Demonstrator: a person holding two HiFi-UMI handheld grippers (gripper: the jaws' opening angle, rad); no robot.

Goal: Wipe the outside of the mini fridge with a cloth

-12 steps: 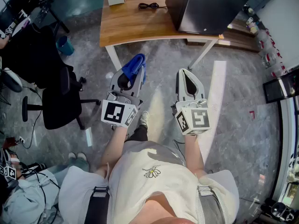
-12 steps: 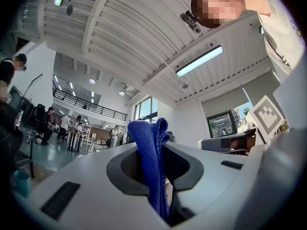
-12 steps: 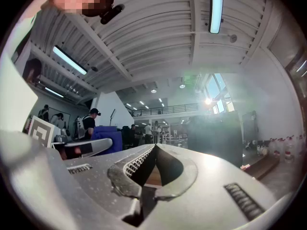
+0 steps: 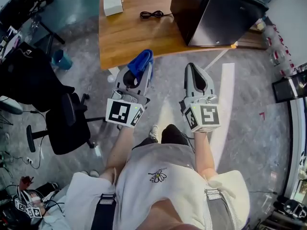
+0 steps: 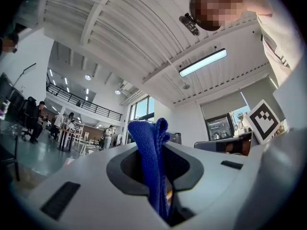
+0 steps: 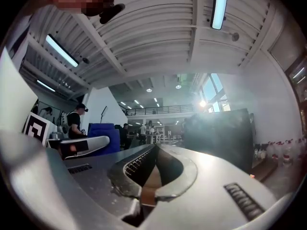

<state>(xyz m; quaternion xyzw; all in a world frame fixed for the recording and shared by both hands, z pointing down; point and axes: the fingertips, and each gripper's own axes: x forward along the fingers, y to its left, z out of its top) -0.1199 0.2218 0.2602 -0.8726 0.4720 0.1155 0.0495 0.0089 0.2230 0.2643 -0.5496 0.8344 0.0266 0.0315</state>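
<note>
1. Standing at the counter's [image 4: 129, 37] far right corner, mini fridge [image 4: 216, 13]: probably heavy, rigid, won't shift under wiping.
2. Right gripper [image 4: 193, 71]: clenched, empty.
3. Left gripper [image 4: 139, 73]: pinching blue cloth [image 4: 141, 60], soft, light, bunched mid-fold.

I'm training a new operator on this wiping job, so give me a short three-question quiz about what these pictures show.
1. Which gripper holds the blue cloth?
2. True or false: the mini fridge stands on the floor.
3. On the wooden table, what lies between the white box and the mini fridge? A a black cable, B a mug, C a phone.
Key: 1 the left gripper, jaws shut on it. 2 false, it stands on the wooden table. 3 A.
</note>
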